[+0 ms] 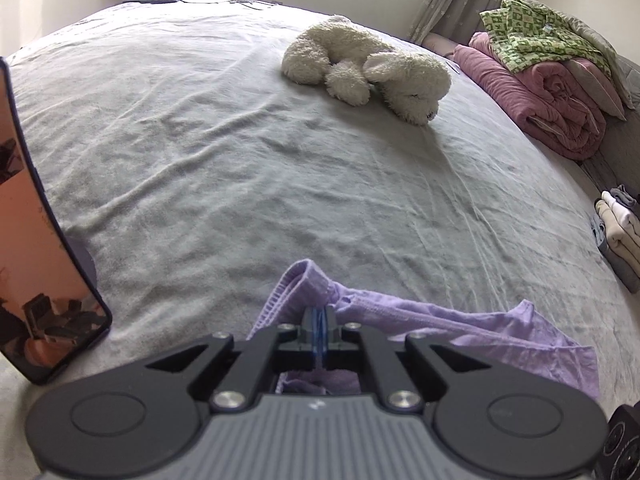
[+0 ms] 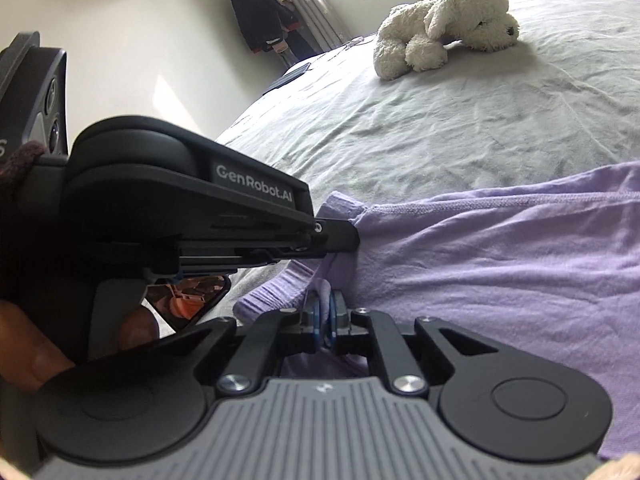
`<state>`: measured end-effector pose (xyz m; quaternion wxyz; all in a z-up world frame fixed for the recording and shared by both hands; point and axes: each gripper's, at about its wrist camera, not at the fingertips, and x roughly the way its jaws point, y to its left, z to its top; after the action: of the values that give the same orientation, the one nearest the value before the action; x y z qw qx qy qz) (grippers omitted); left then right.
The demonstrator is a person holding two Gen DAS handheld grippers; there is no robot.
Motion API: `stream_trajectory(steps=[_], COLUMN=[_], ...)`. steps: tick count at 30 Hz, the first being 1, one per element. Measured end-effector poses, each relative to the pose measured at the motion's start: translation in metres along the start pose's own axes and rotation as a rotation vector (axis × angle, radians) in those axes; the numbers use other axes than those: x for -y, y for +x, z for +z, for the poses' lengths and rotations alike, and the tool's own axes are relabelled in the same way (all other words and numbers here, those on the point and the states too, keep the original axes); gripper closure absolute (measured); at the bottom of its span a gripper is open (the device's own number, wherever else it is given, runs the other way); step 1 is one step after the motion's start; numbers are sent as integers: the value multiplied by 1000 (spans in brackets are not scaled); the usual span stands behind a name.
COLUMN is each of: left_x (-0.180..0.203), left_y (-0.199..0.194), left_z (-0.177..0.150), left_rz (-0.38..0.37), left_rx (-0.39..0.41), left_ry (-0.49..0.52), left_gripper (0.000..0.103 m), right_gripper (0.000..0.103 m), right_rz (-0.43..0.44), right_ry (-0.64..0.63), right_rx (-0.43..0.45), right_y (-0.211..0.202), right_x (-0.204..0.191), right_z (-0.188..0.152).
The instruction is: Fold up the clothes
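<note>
A lilac garment [image 1: 460,328] lies bunched at the near edge of the grey bed sheet [image 1: 240,160]. My left gripper [image 1: 319,316] is shut on its ribbed hem, which loops up just past the fingertips. In the right wrist view the same lilac garment [image 2: 500,264] spreads to the right. My right gripper [image 2: 326,312] is shut on a fold of its ribbed edge. The left gripper [image 2: 344,236] crosses that view from the left, pinching the cloth just above my right fingertips. A hand [image 2: 24,352] holds its handle.
A white plush dog [image 1: 368,64] lies on the far middle of the bed. Pink bedding [image 1: 552,100] with a green patterned garment [image 1: 532,28] is piled at the right. Folded clothes [image 1: 620,236] sit at the right edge. A phone [image 1: 40,240] stands at the left.
</note>
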<state>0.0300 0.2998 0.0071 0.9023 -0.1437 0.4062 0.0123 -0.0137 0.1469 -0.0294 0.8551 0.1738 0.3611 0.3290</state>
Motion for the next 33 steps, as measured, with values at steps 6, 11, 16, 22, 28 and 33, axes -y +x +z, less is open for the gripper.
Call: stream_trajectory(steps=[6, 11, 16, 22, 28, 33], left_x=[-1, 8, 22, 13, 18, 51], left_y=[-21, -33, -29, -13, -35, -50], left_z=[-6, -22, -43, -61, -68, -80], left_rz=[19, -56, -92, -22, -1, -75], left_rx=[93, 133, 107, 35, 94, 141], left_ry=[-10, 24, 110, 145, 149, 257], left_gripper=[94, 94, 93, 91, 80, 72], right_gripper=[85, 66, 64, 64, 64, 61], right_rz=[69, 44, -33, -145, -238, -279], right_ry=[-24, -26, -43, -8, 56, 139], right_rx=[-46, -27, 21, 65, 103, 125], right_y=[-20, -49, -85, -133, -178, -207], right_x=[-8, 1, 21, 61, 101, 126], right_z=[-1, -4, -6, -8, -12, -21])
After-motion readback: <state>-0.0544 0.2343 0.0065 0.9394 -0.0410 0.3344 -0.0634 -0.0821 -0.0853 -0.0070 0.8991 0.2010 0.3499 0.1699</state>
